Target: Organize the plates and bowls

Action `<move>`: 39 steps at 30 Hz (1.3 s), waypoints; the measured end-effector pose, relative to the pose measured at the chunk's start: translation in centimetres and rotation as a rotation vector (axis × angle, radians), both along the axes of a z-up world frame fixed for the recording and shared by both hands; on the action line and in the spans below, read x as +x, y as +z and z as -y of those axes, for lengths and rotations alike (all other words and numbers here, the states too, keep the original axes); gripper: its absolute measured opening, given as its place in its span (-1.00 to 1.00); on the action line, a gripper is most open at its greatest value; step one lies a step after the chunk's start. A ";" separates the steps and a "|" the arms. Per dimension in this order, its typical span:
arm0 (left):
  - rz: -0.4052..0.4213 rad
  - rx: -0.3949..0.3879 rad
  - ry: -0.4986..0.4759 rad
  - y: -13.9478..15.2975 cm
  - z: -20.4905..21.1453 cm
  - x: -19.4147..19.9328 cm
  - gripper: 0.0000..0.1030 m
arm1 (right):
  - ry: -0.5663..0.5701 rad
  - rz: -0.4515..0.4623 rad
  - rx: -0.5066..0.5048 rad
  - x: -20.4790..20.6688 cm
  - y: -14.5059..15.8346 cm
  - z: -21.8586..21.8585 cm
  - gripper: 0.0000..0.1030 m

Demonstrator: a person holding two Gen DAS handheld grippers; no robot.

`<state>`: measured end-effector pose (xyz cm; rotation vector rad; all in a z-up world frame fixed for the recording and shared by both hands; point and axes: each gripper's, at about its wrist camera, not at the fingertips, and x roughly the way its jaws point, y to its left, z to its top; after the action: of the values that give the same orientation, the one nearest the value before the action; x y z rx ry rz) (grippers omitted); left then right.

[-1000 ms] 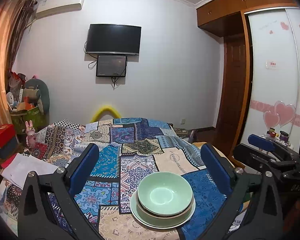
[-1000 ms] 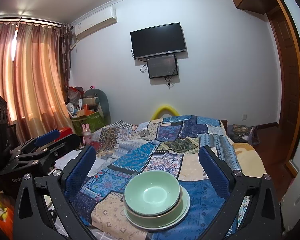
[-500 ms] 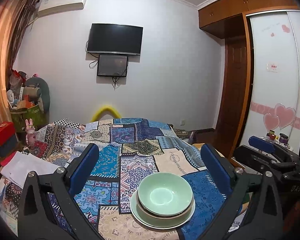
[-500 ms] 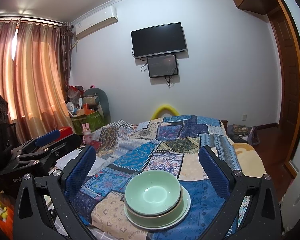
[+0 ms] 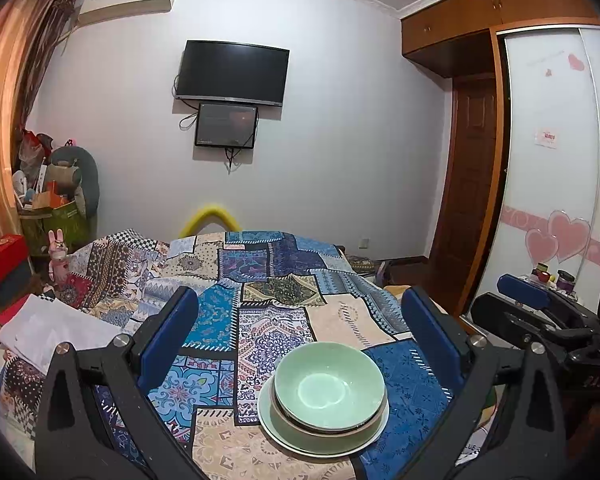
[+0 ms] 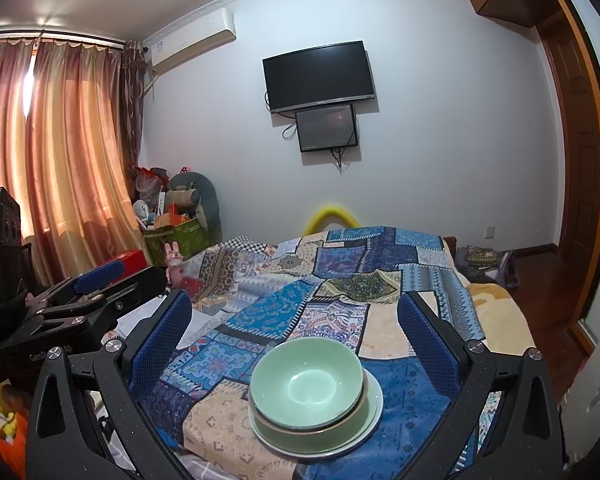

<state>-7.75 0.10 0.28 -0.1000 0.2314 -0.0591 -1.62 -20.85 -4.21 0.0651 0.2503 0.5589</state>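
Nothing moved, two bowls (image 5: pixel 329 390), perhaps, on one plate (image 5: pixel 374 430)

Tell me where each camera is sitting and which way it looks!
Left wrist view: sits on the left claw, looking forward over the stacked pale green ceramic bowls toward the black wall television; its two blue-padded fingers show, and the right claw at the right edge.
Right wrist view: sits on the right claw, facing the same way; its own fingers show, and the left claw at the left edge.
Both share the bowls, the patchwork quilt and the television.
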 end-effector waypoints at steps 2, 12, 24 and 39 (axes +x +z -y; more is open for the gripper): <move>-0.003 -0.001 0.001 -0.1 0.0 0.1 1.00 | -0.001 -0.001 -0.001 0.0 0.0 0.0 0.99; -0.013 -0.007 -0.002 -0.3 -0.1 0.5 1.00 | 0.001 -0.007 -0.006 0.1 -0.1 -0.1 0.99; -0.020 -0.027 0.011 -0.6 -0.2 0.9 1.00 | 0.007 -0.010 -0.001 0.4 -0.2 -0.1 0.99; -0.024 -0.014 -0.010 -0.8 0.1 1.0 1.00 | 0.006 -0.016 -0.012 0.6 -0.4 -0.3 0.99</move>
<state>-6.76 0.03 -0.48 -0.1140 0.2553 -0.0699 -1.00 -20.53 -4.59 0.0573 0.2692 0.5633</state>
